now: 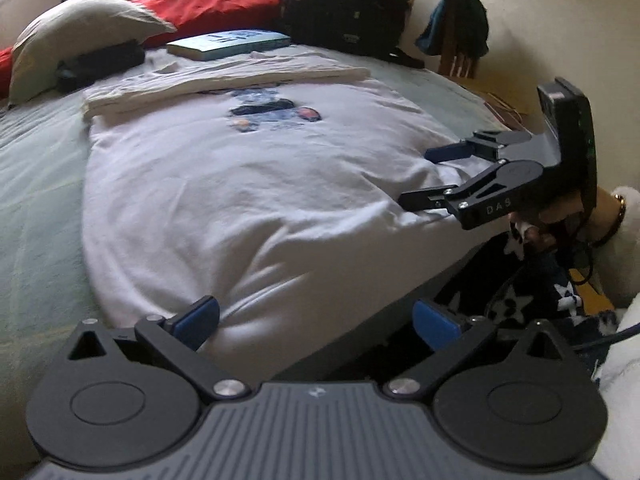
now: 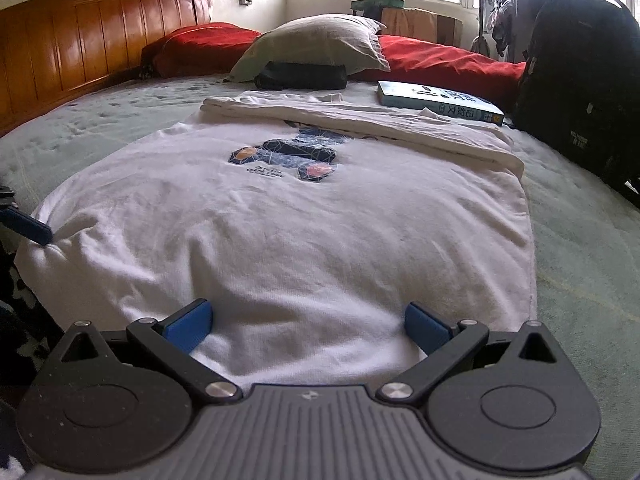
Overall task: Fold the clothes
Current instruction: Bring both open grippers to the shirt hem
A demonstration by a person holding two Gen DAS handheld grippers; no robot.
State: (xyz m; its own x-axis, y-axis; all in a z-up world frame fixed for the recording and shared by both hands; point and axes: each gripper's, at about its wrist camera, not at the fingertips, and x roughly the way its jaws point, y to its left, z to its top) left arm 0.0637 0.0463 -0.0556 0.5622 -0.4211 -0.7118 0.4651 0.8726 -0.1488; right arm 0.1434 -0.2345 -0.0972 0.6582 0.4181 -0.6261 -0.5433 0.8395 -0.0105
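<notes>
A white T-shirt (image 2: 288,216) with a dark blue printed graphic (image 2: 288,156) lies spread flat on a pale green bed (image 2: 580,240), its far part folded over into a long band (image 2: 360,120) across the shirt's width. The right tongs (image 2: 308,324) sit low over the near hem of the shirt, released, with the blue pads (image 2: 192,324) spread wide and white cloth lying between them; whether the pads touch the fabric cannot be told. In the left wrist view the left tongs (image 1: 316,324) are likewise released, their pads (image 1: 200,320) wide apart at the shirt's near corner (image 1: 256,320), one pad over the cloth and the other beyond the bed's edge (image 1: 340,344). The same view shows the right tongs (image 1: 424,180) from the side, held in a hand (image 1: 560,216) with a bracelet at the wrist, both fingers reaching over the shirt's side edge with a clear gap between them. In the right wrist view a blue finger of the left tongs (image 2: 32,228) shows at the far left, just at the shirt's corner. Beyond the shirt lie a light blue book (image 2: 436,102), a grey pillow (image 2: 316,44) resting on a small black bundle (image 2: 300,76), a red quilt (image 2: 448,60) and a black backpack (image 2: 576,80), well apart from both tongs. A wooden headboard (image 2: 88,36) runs along the left.
</notes>
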